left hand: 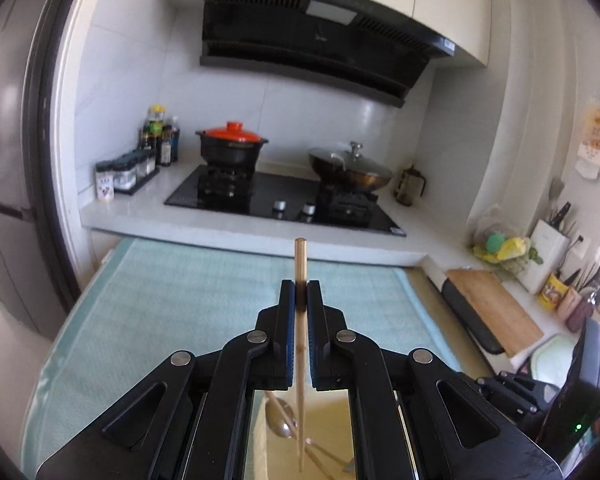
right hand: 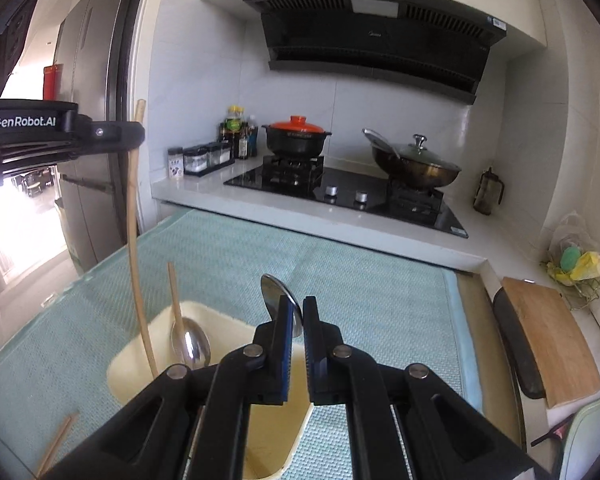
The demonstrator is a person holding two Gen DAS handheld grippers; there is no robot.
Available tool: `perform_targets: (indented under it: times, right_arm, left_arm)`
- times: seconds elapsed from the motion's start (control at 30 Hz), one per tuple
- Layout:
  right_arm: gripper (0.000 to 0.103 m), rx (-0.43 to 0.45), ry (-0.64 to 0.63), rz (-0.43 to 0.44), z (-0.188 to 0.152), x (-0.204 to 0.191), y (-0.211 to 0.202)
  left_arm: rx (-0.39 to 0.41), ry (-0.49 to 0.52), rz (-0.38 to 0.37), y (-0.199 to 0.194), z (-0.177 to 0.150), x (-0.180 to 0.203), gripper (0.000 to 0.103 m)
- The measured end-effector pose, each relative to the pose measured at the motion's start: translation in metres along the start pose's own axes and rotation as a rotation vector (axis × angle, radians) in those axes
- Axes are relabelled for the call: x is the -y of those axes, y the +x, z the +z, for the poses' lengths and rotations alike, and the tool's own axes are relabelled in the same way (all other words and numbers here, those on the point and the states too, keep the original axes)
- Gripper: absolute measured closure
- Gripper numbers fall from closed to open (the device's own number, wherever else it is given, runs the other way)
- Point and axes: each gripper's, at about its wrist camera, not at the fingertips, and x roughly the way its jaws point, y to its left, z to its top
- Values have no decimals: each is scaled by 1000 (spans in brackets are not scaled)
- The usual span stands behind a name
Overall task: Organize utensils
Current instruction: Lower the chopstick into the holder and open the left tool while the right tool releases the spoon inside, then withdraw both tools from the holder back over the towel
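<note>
**Tech A:** Utensils status: one light wooden chopstick stood near vertical, clamped between the narrowly parted jaws of the left gripper, its lower tip hanging over the cream rectangular plastic tray. One polished steel spoon was pinched between the nearly closed jaws of the right gripper, bowl upward, above the same tray.

**Tech B:** Tray contents?

**Tech A:** A second steel spoon with a wooden handle lay inside, handle leaning on the far rim. The left wrist view also showed a chopstick lying across the tray floor beside that spoon.

**Tech B:** Outstanding items?

**Tech A:** A pair of wooden chopsticks lay on the pale green woven mat, outside the tray, near its left side. Neither held utensil had been released.

**Tech B:** Progress estimate?

**Tech A:** Judged roughly midway: some pieces stowed, two in hand, at least one pair still to collect. The black gas hob and wooden cutting board stood well apart and played no role.
</note>
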Motion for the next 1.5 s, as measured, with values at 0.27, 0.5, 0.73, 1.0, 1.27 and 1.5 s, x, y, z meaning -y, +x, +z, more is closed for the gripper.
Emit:
perform_targets:
  times: [0.27, 0.5, 0.73, 1.0, 1.27, 1.5]
  right_arm:
    - [97, -139, 9, 5, -23, -1, 34]
    - [78, -169, 137, -2, -26, 17, 31]
    - [51, -13, 136, -18, -10, 23, -70]
    - [40, 57, 91, -55, -64, 17, -200]
    - [40, -29, 152, -127, -187, -29, -230]
    - [40, -123, 171, -124, -246, -66, -228]
  left_arm:
    - [-140, 8, 0, 35, -35, 1, 99]
    - [-195, 46, -10, 24, -40, 2, 75]
    - [-149, 72, -60, -80, -36, -19, 31]
    - [-168, 177, 7, -210, -100, -67, 5]
    - [-252, 39, 95, -237, -211, -103, 5]
    - [-294, -96, 133, -228, -264, -116, 5]
